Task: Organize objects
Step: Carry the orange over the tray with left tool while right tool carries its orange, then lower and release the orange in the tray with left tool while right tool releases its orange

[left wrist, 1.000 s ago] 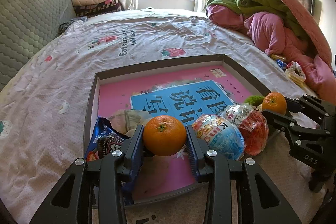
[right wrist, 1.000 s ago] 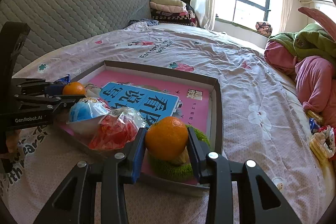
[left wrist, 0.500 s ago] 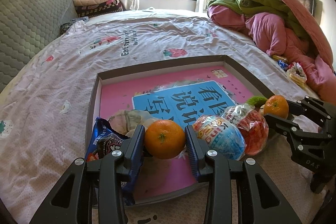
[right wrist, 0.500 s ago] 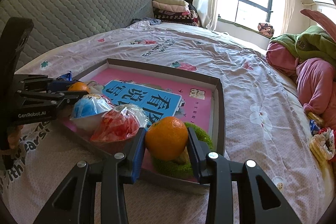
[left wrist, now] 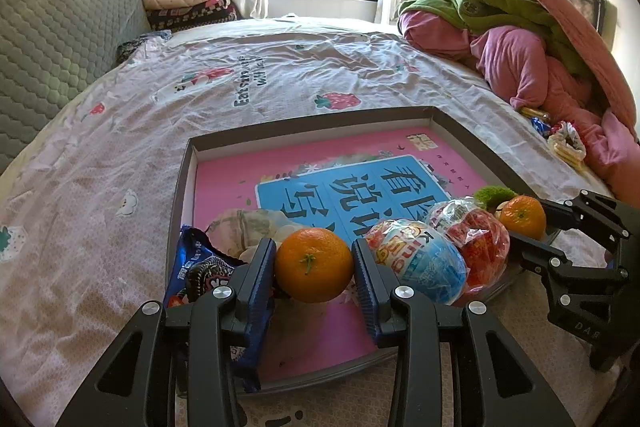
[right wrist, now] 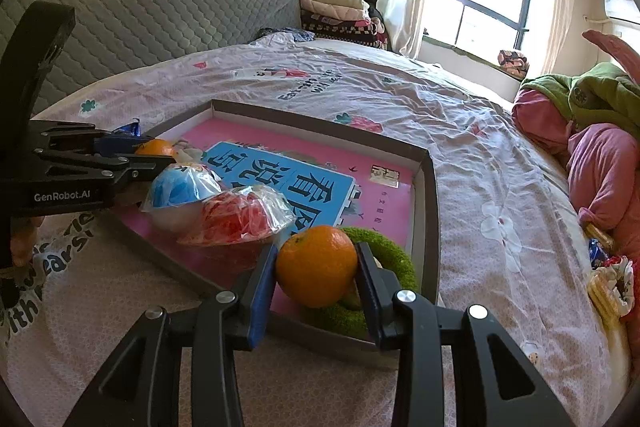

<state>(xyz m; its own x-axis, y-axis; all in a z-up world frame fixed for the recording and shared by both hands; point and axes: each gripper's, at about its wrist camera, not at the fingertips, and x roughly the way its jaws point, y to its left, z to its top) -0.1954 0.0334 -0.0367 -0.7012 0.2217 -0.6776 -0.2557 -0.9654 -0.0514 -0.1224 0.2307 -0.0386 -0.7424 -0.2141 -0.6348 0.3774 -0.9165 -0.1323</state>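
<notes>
Oranges sit clamped one in each gripper over the near end of the shallow box [left wrist: 448,119]: the left gripper [left wrist: 314,267] holds one orange [left wrist: 314,264], the right gripper [right wrist: 316,267] the other orange [right wrist: 316,265] above the green ring [right wrist: 384,247]. Each is best lowered onto bare pink floor before the jaws part, lest it roll.

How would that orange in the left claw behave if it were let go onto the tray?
The orange is round, so it would probably roll across the flat pink tray. Its firm-looking peel suggests the left claw holds it without squashing.
</notes>
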